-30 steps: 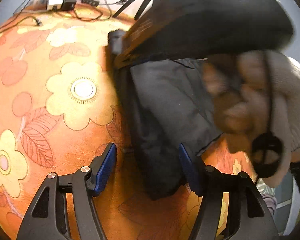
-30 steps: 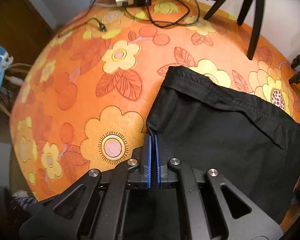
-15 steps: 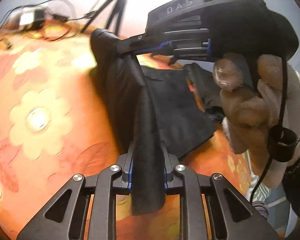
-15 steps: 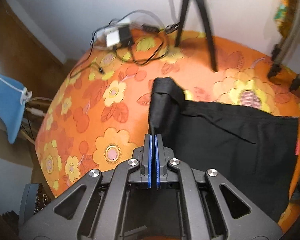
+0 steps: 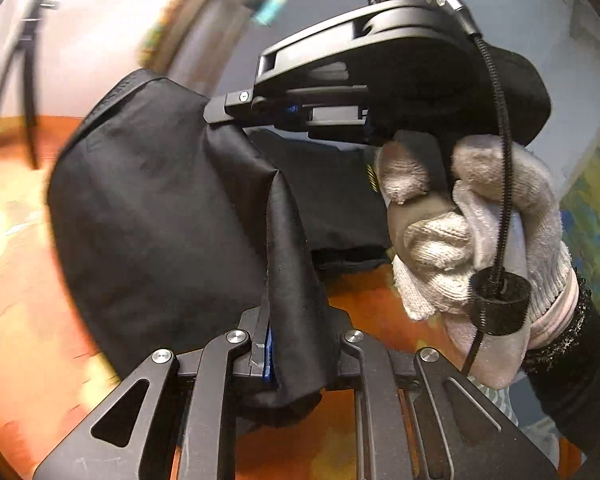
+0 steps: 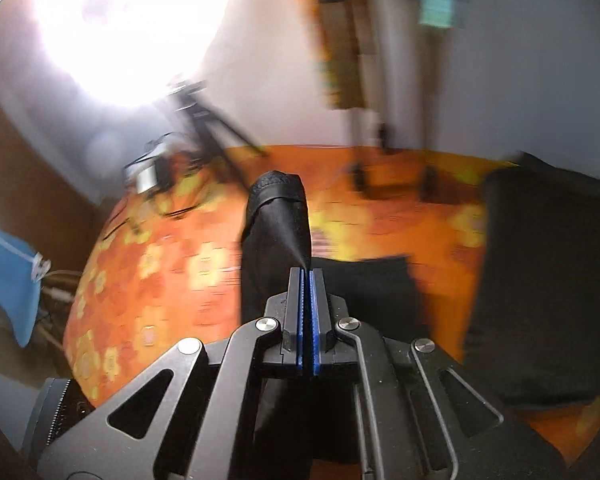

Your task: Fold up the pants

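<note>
Now the black pants [image 5: 160,208] hang bunched, left gripper [image 5: 296,344] fingers closing on a fold, right gripper [image 6: 307,280] fingers pinching another.

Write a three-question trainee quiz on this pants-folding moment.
1. True or false: the right claw is shut on the pants.
2. What covers the hand holding the right claw?
A. bare skin
B. a knit glove
C. a plastic bag
3. Fill in: the cloth under the pants is orange with a ____ print.

Key: 1 true; 2 B; 3 flower.
</note>
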Available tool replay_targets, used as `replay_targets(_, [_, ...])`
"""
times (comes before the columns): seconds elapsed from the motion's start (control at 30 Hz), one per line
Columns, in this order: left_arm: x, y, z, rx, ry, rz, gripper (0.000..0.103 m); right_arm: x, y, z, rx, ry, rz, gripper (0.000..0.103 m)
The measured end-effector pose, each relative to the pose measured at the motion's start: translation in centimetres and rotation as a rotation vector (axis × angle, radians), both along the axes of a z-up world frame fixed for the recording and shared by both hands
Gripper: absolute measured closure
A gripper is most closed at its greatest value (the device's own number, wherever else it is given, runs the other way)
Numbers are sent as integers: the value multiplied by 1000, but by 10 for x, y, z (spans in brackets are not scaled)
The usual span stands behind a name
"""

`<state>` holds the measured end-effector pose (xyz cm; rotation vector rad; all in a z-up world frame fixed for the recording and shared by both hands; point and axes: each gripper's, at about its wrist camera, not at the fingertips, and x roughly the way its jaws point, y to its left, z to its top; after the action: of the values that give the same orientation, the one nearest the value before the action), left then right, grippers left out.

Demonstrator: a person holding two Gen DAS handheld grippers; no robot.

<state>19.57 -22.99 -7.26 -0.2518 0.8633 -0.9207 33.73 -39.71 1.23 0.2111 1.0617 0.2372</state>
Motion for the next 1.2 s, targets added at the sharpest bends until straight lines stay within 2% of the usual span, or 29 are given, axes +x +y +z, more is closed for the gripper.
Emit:
replay_targets(0.13, [12, -39, -26, 42, 35, -55, 89, 1, -53, -41, 29, 59, -81, 100])
replay_targets(0.23, [14, -56, -43, 85, 54, -73, 89, 6, -77, -73, 98, 104, -109, 100])
replay_targets(0.3, [17, -62, -46, 102, 61, -72, 86, 8, -82, -88, 123, 115, -103, 100])
replay_targets(0.33, [17, -62, -48, 108, 68, -75, 79, 9, -81, -93, 119, 117, -89, 100])
replay_targets(0.43, [8, -62, -42, 145, 78, -114, 69, 10, -75, -96, 100, 95, -74, 97])
replay_targets(0.47, [2, -62, -38, 154, 73, -141, 62, 11, -74, -95, 90, 87, -71, 97])
replay_targets(0.53, [-19, -54, -29, 176, 53, -179, 56, 9, -75, -92, 69, 76, -66, 97])
replay_targets(0.67, [-42, -29, -8, 223, 2, -228, 56, 0, -83, -70, 23, 29, -74, 96])
replay_targets(0.73, [-38, -12, -1, 274, -44, -214, 56, -11, -86, -51, 25, -12, -73, 94])
replay_targets(0.83, [-16, 5, 6, 344, -104, -173, 56, -34, -78, -26, 28, -61, -19, 83])
replay_targets(0.9, [9, 19, 12, 362, -129, -110, 56, -54, -70, -21, 38, -69, 39, 82])
replay_targets(1.0, [53, 20, 14, 409, -179, -43, 56, -80, -50, -35, -8, -39, 122, 82])
replay_targets(1.1, [81, 10, -1, 437, -169, -33, 56, -94, -38, -60, -124, -7, 179, 82])
replay_targets(1.2, [97, -7, -25, 507, -170, -17, 56, -94, -40, -82, -143, 33, 180, 82])
